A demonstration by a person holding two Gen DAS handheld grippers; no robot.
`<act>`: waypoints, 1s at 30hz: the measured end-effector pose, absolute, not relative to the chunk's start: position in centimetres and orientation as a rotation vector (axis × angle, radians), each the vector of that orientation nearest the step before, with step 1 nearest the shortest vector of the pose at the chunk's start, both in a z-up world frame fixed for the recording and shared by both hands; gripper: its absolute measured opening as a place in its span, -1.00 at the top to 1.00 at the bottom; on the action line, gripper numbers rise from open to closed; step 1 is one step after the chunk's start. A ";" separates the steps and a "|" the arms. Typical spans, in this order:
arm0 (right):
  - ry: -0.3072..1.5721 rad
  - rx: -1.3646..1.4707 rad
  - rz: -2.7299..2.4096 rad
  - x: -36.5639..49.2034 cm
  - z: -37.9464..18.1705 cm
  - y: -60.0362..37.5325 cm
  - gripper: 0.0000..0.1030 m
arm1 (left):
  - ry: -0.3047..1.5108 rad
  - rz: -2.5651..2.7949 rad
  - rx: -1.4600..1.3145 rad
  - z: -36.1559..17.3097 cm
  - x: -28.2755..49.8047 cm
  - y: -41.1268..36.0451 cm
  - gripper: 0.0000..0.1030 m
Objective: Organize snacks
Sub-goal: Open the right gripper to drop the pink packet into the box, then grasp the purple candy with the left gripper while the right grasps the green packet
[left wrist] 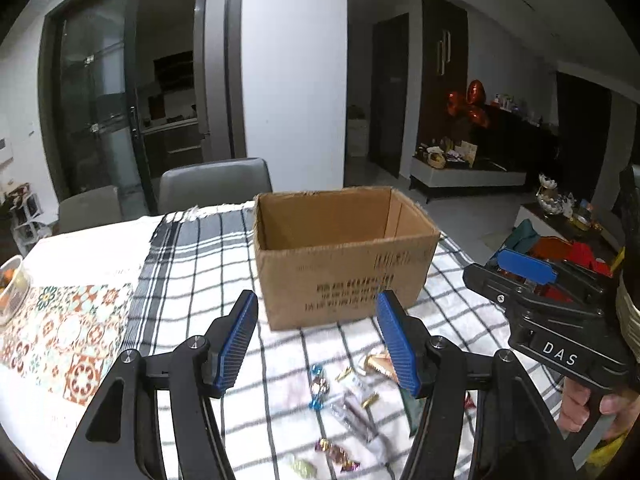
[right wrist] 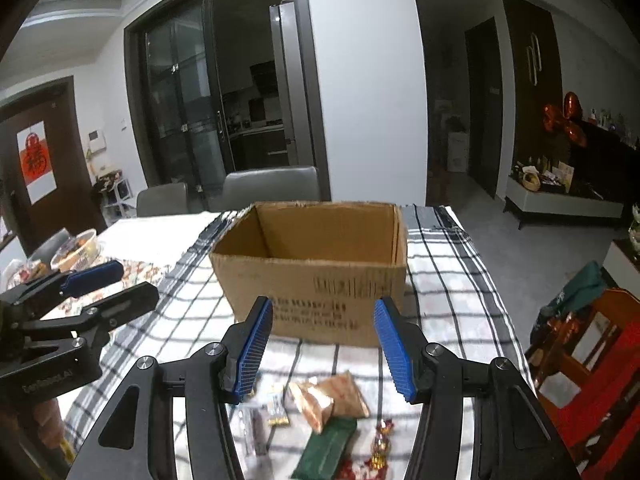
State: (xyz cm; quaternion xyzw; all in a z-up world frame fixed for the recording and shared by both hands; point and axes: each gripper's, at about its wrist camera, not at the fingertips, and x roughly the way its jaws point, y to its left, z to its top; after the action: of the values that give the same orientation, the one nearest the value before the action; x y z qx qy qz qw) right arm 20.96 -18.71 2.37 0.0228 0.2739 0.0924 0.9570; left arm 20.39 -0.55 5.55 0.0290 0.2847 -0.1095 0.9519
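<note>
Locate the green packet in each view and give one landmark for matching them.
Left wrist: green packet low right of centre, mostly hidden behind the left gripper's right finger.
Right wrist: green packet bottom centre, in plain view beside the tan packet.
Shared landmark: the cardboard box.

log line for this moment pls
left claw open, empty | right claw open, empty | snacks loose on cloth | box open

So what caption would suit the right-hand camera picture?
Open right claw poised over wrapped snacks before an open cardboard box on a checked tablecloth.
</note>
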 end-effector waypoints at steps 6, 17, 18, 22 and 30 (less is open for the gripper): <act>0.581 0.046 0.206 19.0 0.3 -18.4 -0.05 | 0.607 -0.201 0.063 3.7 17.6 -0.6 -0.17; 0.612 -0.006 0.181 16.1 -3.6 -17.7 -0.05 | 0.673 -0.152 0.020 -1.3 15.0 -0.1 -0.10; 0.615 -0.021 0.172 16.1 -4.0 -17.5 -0.05 | 0.668 -0.139 0.029 -1.7 14.8 -0.2 -0.10; 0.639 -0.031 0.165 15.9 -5.5 -17.1 -0.05 | 0.646 -0.098 0.077 -3.0 13.9 -0.6 -0.08; 0.678 -0.040 0.140 16.4 -7.7 -16.5 -0.05 | 0.674 -0.074 0.086 -5.4 13.6 -1.6 0.01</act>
State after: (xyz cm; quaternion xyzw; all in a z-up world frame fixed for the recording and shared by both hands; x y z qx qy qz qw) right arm 16.41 -16.48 -7.70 -0.0195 0.3323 0.0687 0.9405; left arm 13.65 -1.60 -5.39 0.0423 0.3305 -0.0361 0.9422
